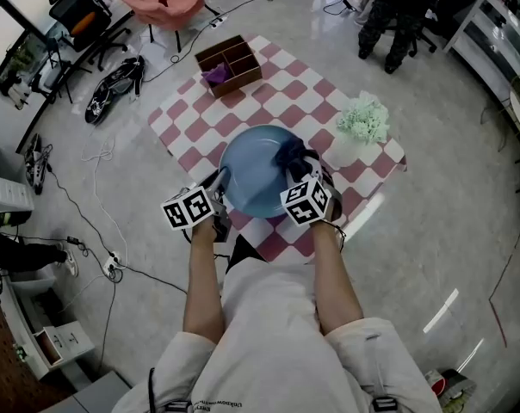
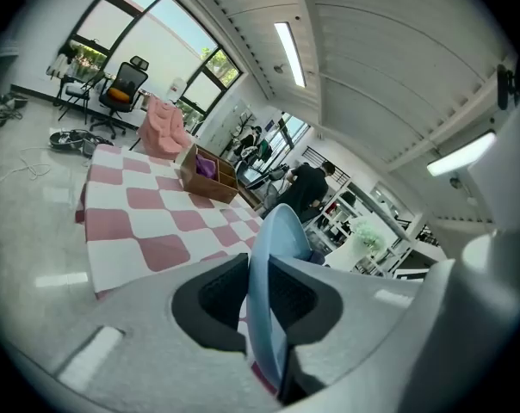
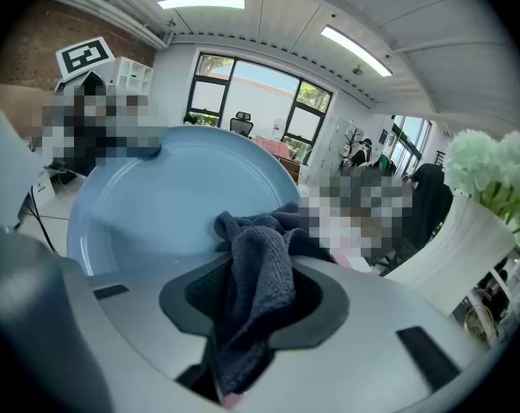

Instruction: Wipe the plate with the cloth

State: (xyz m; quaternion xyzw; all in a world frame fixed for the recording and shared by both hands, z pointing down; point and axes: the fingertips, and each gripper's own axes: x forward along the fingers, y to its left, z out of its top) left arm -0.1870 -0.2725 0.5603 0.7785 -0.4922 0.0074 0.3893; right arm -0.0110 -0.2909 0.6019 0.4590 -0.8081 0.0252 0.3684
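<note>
**Plate clamped at its rim, cloth pressed to its face**

Markings come down to the black-and-white square patterns on the two gripper cubes, which carry no words. A line of small print along the hem of the person's light shirt (image 1: 243, 403) is too small to read. Another square marker shows on the wall at the upper left of the right gripper view.

Both bare forearms reach forward from the body, nearly parallel, over the near edge of the table (image 1: 281, 101) with its red-and-white checked cover. The left gripper (image 1: 219, 183) comes at the blue plate (image 1: 256, 179) from the plate's left side. In the left gripper view the jaws of this gripper (image 2: 260, 295) are closed on the rim of the plate (image 2: 273, 256), which is seen edge-on between them.

The right gripper (image 1: 310, 177) sits at the plate's right side. Its jaws (image 3: 256, 304) are clamped on a bunched dark blue cloth (image 3: 256, 274), whose free folds lie against the face of the plate (image 3: 157, 205). From the head view the cloth (image 1: 293, 156) rests on the plate's upper right part.

Farther back on the table stand a wooden compartment box (image 1: 229, 64) and a white vase of pale green flowers (image 1: 362, 120).
</note>
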